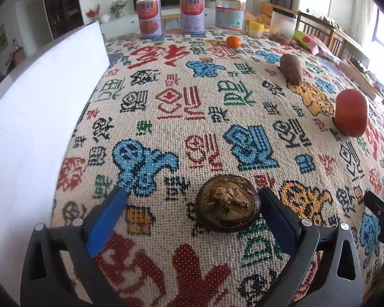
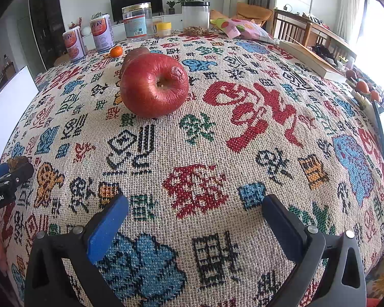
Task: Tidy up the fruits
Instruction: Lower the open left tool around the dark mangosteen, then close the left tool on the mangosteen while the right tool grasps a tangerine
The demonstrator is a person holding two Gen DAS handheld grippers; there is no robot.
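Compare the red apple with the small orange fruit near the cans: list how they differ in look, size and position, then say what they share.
Colour: the red apple is deep red; the orange fruit is bright orange.
Size: the apple looks far bigger, though it also sits nearer the camera.
Skin: the apple is wrinkled with a bruised patch; the orange fruit looks smooth.
Position: the orange fruit lies near the cans, the apple mid-table.
Shared: both rest untouched on the patterned tablecloth.

You have four loose fruits on the bench: one red apple (image 2: 153, 85), one tangerine (image 2: 116, 51), one brown oblong fruit (image 1: 291, 69) and one dark round husked fruit (image 1: 227, 203). At the far edge stand two printed cans (image 1: 149, 17) (image 1: 192, 14), two clear jars (image 1: 230, 14) (image 1: 283, 26) and one small yellow-lidded pot (image 1: 256, 29).
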